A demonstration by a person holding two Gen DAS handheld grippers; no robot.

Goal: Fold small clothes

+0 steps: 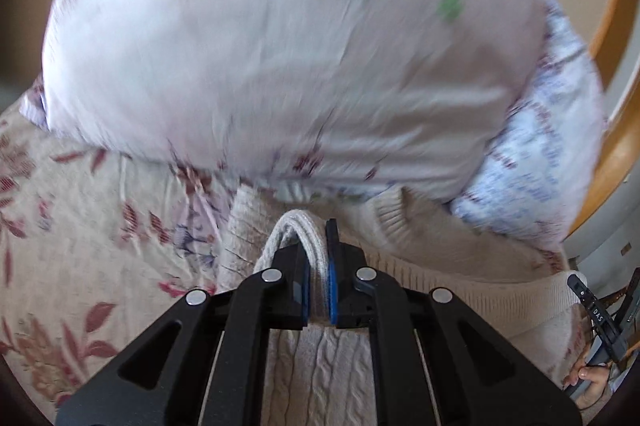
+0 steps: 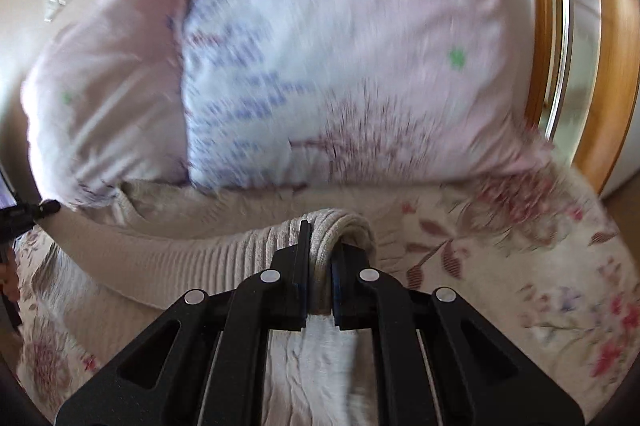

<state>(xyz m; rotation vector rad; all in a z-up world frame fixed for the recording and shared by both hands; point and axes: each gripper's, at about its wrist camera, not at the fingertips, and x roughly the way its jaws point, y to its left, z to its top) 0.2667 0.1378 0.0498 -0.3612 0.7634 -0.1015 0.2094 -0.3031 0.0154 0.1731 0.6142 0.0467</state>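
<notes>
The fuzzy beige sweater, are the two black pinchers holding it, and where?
Yes. The left gripper and right gripper each pinch a folded ribbed edge of the cream cable-knit sweater.

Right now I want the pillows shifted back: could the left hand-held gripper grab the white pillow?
Probably not yet: the left hand-held gripper is shut on the cream sweater. The white pillow lies unobstructed just ahead, once it lets go.

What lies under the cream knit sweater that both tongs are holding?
The floral bedsheet shows beside and beneath the cream knit sweater, which the left tongs and right tongs pinch. Directly below it, the knit hides everything.
</notes>
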